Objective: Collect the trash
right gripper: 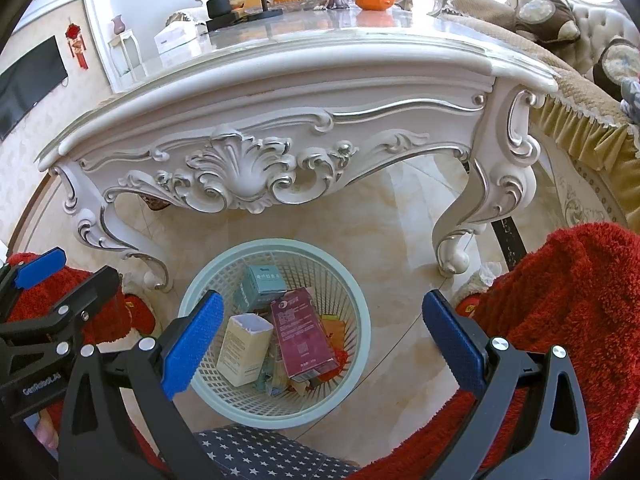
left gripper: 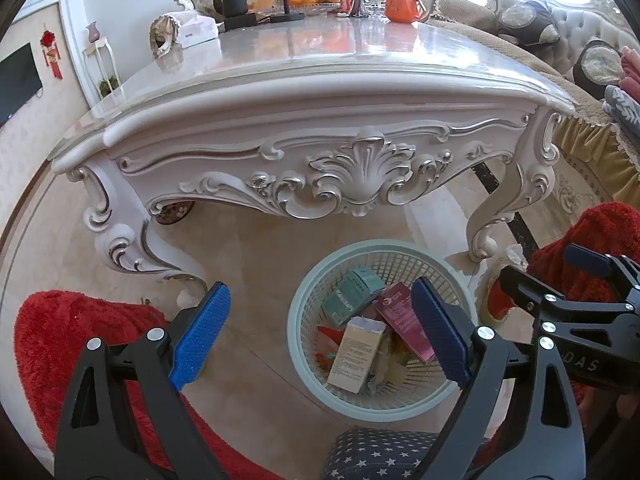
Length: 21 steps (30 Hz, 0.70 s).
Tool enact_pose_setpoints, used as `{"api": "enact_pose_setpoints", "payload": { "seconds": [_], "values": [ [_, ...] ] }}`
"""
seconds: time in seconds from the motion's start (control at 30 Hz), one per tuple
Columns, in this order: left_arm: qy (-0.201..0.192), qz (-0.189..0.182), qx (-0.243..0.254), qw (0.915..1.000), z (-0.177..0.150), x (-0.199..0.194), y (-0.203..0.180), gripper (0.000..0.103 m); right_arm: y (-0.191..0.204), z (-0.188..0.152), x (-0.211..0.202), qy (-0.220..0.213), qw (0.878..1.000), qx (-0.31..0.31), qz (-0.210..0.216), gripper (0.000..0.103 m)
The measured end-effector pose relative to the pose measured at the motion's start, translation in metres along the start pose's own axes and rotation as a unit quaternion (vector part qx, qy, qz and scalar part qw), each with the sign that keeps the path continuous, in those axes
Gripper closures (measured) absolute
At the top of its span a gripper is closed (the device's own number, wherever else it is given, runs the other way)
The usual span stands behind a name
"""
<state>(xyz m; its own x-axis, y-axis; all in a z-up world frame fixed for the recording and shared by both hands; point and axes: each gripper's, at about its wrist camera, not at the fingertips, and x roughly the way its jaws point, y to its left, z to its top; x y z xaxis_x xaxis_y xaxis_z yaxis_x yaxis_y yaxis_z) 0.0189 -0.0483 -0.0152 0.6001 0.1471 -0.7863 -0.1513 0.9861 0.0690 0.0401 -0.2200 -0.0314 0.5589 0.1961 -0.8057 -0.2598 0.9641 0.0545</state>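
A pale green mesh basket (left gripper: 460,280) stands on the tiled floor in front of an ornate white table; it also shows in the right wrist view (right gripper: 360,312). In it lie a teal box (left gripper: 352,294), a magenta box (left gripper: 400,316), a cream box (left gripper: 356,354) and small scraps; the same teal box (right gripper: 260,286), magenta box (right gripper: 302,334) and cream box (right gripper: 244,350) show in the right wrist view. My left gripper (left gripper: 320,336) is open and empty above the basket. My right gripper (right gripper: 324,340) is open and empty above it too, and its side shows in the left wrist view (left gripper: 560,280).
The white carved table (left gripper: 360,92) carries a fruit dish (left gripper: 304,0), an orange mug (left gripper: 402,8), a black speaker (left gripper: 234,4) and a tissue box (left gripper: 196,30). A sofa with a beige cover (left gripper: 560,80) is at the right. Red fluffy fabric (left gripper: 72,344) and a star-patterned cushion (left gripper: 380,456) lie near me.
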Motion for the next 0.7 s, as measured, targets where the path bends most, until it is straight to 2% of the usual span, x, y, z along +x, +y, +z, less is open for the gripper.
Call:
{"api": "enact_pose_setpoints", "payload": {
  "seconds": [0.23, 0.33, 0.4, 0.5, 0.6, 0.7],
  "values": [
    [-0.013, 0.007, -0.008, 0.9999, 0.0020, -0.0004, 0.0039, 0.014, 0.0030, 0.0013, -0.0022, -0.004, 1.000, -0.007, -0.002, 0.008],
    [-0.030, 0.033, -0.014, 0.9989, 0.0019, -0.0044, 0.0063, 0.014, 0.0039, 0.0013, -0.0013, -0.003, 1.000, -0.010, -0.003, 0.008],
    [-0.031, 0.038, -0.010, 0.9987, 0.0017, -0.0047, 0.0066, 0.014, 0.0042, 0.0009, -0.0003, -0.001, 1.000, -0.011, -0.003, 0.008],
    [-0.026, 0.018, -0.003, 0.9995, 0.0015, -0.0030, 0.0052, 0.014, 0.0043, 0.0008, 0.0001, -0.001, 1.000, -0.011, -0.002, 0.008],
    [-0.003, -0.027, -0.008, 0.9996, 0.0020, 0.0015, 0.0047, 0.014, 0.0036, 0.0011, 0.0003, -0.002, 1.000, -0.011, -0.004, 0.008],
    [-0.006, -0.022, -0.005, 0.9997, 0.0004, 0.0015, 0.0021, 0.014, 0.0034, 0.0013, 0.0007, -0.002, 1.000, -0.009, -0.005, 0.008]
  ]
}}
